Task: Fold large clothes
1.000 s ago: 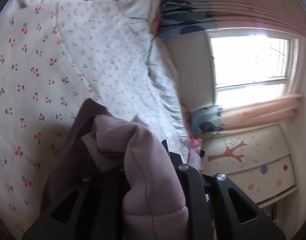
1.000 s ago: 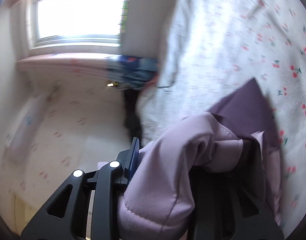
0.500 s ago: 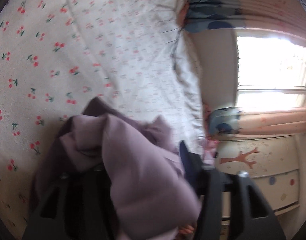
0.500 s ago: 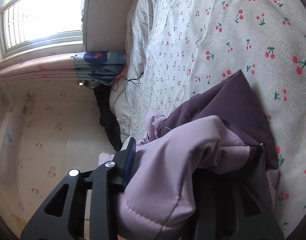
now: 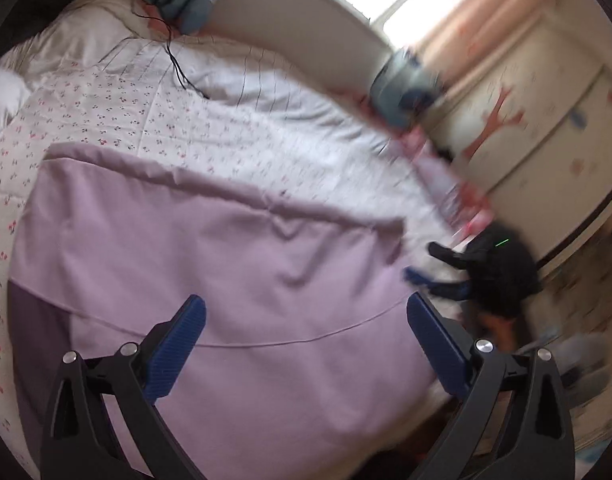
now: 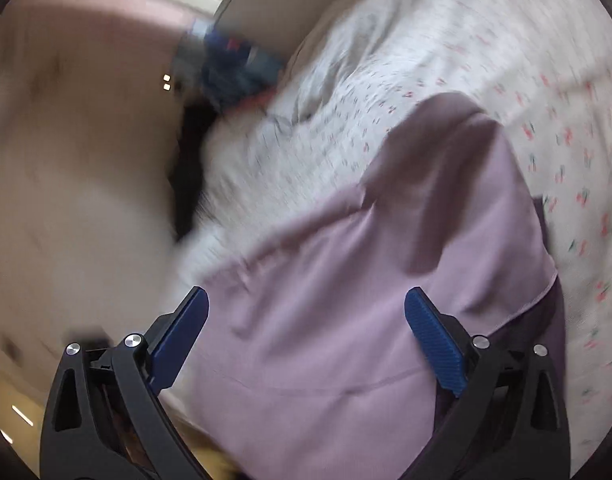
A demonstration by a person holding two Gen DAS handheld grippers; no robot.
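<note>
Lilac garment (image 5: 226,264), spread broad and nearly flat across the cherry-print bedspread (image 5: 106,104), a darker purple panel (image 5: 30,320) showing along its left edge in the left wrist view. Soft and limp by the look of it, lightly padded with a stitched seam line, likely light for its size and prone to sagging and bunching when lifted. Smooth cloth, so probably a little slippery between blue pads (image 5: 178,344). Best taken at hems, corners or the seam (image 5: 306,336), pinching a doubled edge instead of the flat middle, one hold per side to keep the span taut.

Left gripper (image 5: 306,328) hanging over the near part of the garment, jaws spread wide, nothing between them. Right gripper (image 6: 306,320) likewise parted and empty above the same cloth, also seen as a dark blur at the garment's right edge in the left wrist view. Heavy motion blur in both views, so exact height above the fabric hard to judge.

Beyond: pale pillows, a thin black cable (image 5: 178,68), blue patterned bundle (image 6: 234,64), painted cabinet (image 5: 538,120), bright window
</note>
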